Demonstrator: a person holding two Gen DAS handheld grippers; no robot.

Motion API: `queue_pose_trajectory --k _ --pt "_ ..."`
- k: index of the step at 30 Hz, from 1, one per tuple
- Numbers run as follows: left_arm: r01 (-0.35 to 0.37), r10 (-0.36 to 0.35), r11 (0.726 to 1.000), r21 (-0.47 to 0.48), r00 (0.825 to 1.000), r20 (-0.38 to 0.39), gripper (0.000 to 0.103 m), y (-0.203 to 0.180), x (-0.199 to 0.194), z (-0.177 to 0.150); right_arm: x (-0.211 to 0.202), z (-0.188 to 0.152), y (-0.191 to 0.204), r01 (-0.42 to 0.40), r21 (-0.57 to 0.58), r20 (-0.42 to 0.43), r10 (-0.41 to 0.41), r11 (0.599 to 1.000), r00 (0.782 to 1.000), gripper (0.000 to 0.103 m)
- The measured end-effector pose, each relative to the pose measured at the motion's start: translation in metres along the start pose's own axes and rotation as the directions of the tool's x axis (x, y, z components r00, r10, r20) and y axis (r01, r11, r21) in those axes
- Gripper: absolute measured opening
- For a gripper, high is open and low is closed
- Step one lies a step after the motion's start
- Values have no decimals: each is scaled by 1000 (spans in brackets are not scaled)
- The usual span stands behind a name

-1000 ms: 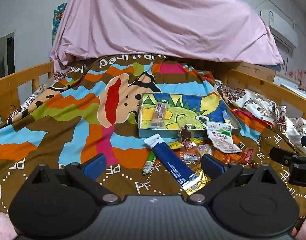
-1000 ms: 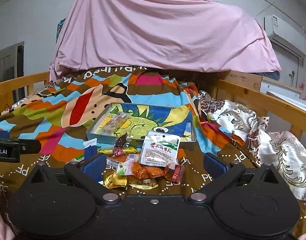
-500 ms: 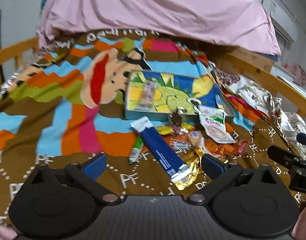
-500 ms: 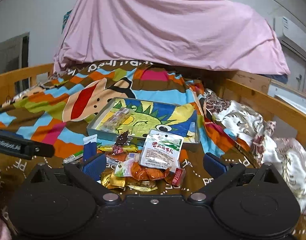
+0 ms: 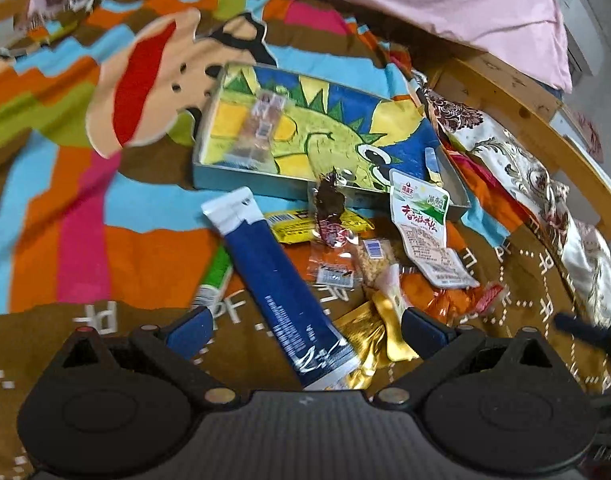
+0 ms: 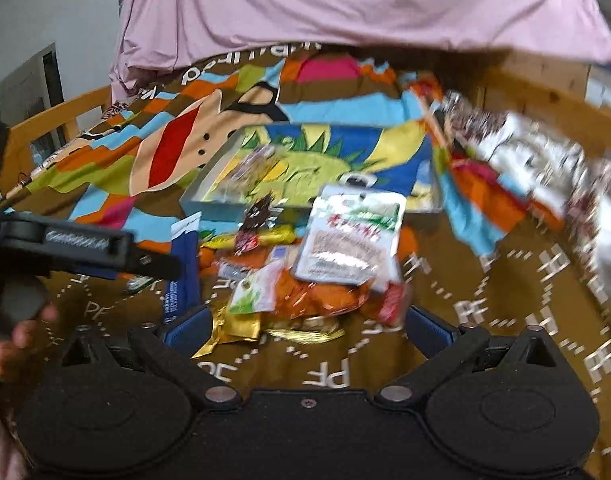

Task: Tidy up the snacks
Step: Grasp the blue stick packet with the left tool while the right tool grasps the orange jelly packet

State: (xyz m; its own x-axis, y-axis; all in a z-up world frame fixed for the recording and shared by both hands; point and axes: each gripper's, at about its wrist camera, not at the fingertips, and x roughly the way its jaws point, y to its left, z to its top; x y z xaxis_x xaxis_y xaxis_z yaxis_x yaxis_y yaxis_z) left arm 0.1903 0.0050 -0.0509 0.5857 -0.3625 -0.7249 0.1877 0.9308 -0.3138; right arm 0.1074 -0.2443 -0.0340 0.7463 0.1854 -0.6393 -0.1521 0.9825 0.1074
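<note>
A pile of snacks lies on the patterned blanket in front of a shallow tin tray (image 5: 241,178) (image 6: 209,208) with a dinosaur picture inside. A clear packet (image 5: 261,128) rests in the tray. A long blue packet (image 5: 281,292) (image 6: 181,276) lies between the fingers of my open left gripper (image 5: 303,326). A white-green pouch (image 5: 421,220) (image 6: 349,240), orange wrappers (image 6: 325,296) and gold wrappers (image 5: 381,348) lie to its right. My right gripper (image 6: 305,326) is open just short of the orange and gold wrappers, holding nothing.
A wooden bed rail (image 5: 545,136) runs along the right with a patterned satin cloth (image 5: 545,200) beside it. A pink sheet (image 6: 345,0) hangs behind the blanket. The left gripper's body (image 6: 85,248) and a hand (image 6: 21,328) show at the left of the right wrist view.
Both grippers have dropped lower and moved in toward the snack pile. The left gripper now straddles the near end of the blue packet. Both stay open.
</note>
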Motion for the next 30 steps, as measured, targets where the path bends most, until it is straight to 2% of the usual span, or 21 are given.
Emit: queue_pose_trajectory --k 5,7,8,10,16,20,23,25,26,27,30 --pt "31 -33 998 -59 999 -29 100 2 22 9 26 3 -8 -62 122 -40 68 991 997 102" --pt "45 -48 996 -78 998 -34 93 4 29 11 37 3 -13 -75 187 -61 88 980 994 101" --pt "50 -54 995 -85 998 -37 92 6 31 12 43 3 -15 -76 215 -70 93 974 993 98" --pt "58 -62 994 -91 997 -36 81 8 36 13 51 3 -19 -67 251 -78 89 966 993 93" --pt "43 -48 994 -101 998 -45 69 14 43 12 64 6 -21 -61 286 -65 83 956 994 84" --pt "24 -29 994 -103 999 -43 66 14 51 15 71 7 -24 -49 311 -63 72 949 995 80" --pt "12 -17 994 -109 999 -39 66 13 56 19 76 7 -33 -48 376 -54 74 925 996 79" --pt "7 -11 994 -110 999 -39 66 13 60 20 81 8 -37 -34 405 -55 62 914 997 72" --pt "5 -10 994 -112 999 -41 66 14 61 20 83 8 -38 -17 406 -65 47 914 997 62" --pt "7 -12 993 -115 999 -43 66 15 63 20 85 8 -38 -3 401 -73 36 916 997 58" --pt "-6 1 993 -114 999 -44 53 18 66 18 84 8 -37 -6 392 -71 36 920 997 57"
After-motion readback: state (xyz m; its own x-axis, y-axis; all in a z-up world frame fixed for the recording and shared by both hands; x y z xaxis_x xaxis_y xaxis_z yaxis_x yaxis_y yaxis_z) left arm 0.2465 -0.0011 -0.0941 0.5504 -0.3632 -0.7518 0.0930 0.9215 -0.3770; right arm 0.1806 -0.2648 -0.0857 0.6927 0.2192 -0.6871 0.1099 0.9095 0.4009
